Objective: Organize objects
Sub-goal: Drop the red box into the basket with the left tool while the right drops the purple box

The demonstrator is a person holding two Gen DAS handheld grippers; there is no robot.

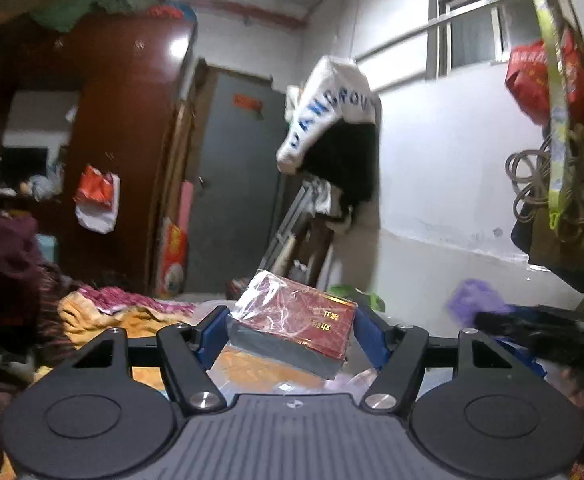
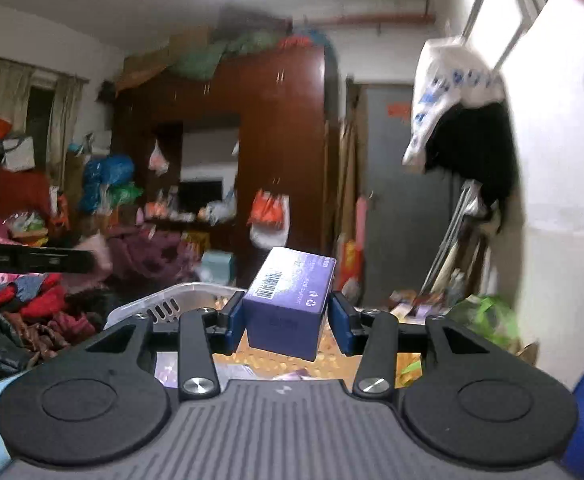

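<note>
A dark red box [image 1: 303, 320] wrapped in clear cellophane is tilted and held up in the air, with my left gripper [image 1: 290, 334] shut on it; the blue pads [image 1: 212, 332] press its two ends. In the right wrist view a purple box [image 2: 292, 292] with a barcode on its near face is lifted likewise, and my right gripper [image 2: 288, 322] is shut on its sides. The right gripper shows as a dark blur [image 1: 539, 332] at the right of the left wrist view. At the left edge of the right wrist view is the left gripper [image 2: 32, 260].
A white plastic basket [image 2: 164, 300] sits below the grippers over an orange patterned surface [image 2: 331, 360]. Piles of clothes [image 2: 32, 308] lie to the left. A brown wardrobe [image 2: 276, 140] and grey door [image 1: 236, 184] stand ahead. Bags [image 1: 547, 80] and a coiled cord [image 1: 531, 184] hang by the window wall.
</note>
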